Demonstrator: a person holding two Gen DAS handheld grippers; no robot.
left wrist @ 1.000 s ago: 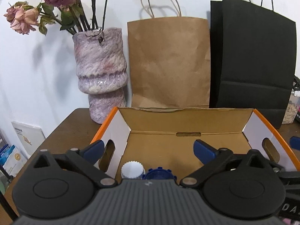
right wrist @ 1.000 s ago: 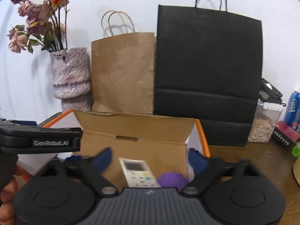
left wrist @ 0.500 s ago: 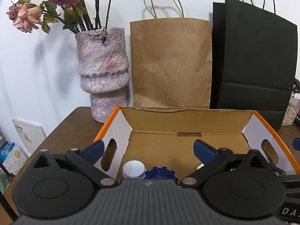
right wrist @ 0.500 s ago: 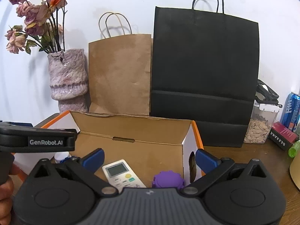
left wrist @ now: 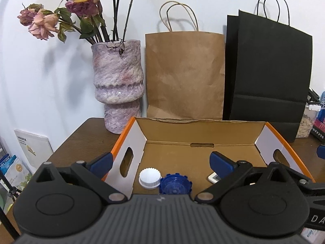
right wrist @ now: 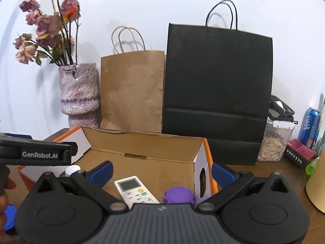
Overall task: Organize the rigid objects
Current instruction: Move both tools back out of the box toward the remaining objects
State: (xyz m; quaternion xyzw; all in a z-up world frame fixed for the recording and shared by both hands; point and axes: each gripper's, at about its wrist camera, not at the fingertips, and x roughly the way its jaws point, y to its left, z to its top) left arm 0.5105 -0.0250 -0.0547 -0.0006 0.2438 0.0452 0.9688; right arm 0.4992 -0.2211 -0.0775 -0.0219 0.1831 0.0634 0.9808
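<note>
A mottled purple vase (left wrist: pixel 117 85) of dried roses (left wrist: pixel 67 10) stands at the far left of a dark wooden worktop (left wrist: pixel 81 140), against a pale wall, with a brown paper bag (left wrist: pixel 184 75) and a taller black paper bag (left wrist: pixel 268 77) lined up to its right. In front of them sits an open cardboard box (left wrist: pixel 203 130) with orange-edged white end flaps, its interior facing the cameras. The left tool (left wrist: pixel 160 162) hovers at the near edge of the box, its blue-tipped jaws spread wide, one tip outside the left flap and the other over the box floor, nothing between them. On the box floor near the left end lie a white ribbed cap (left wrist: pixel 150 178) and, touching it on the right, a blue toothed cap (left wrist: pixel 175 185). Further right in the box lies a white remote control (right wrist: pixel 136 191), flat with its screen toward the far wall, and to its right a purple toothed cap (right wrist: pixel 178 195) close to the right end flap. The right tool (right wrist: pixel 161 171) hangs over this end with its jaws fully spread and empty, straddling the right flap; they have just been opening. At the far right of the worktop stand a clear container of seeds (right wrist: pixel 274 142), a dark red box (right wrist: pixel 300 152) and a blue can (right wrist: pixel 310 126).
</note>
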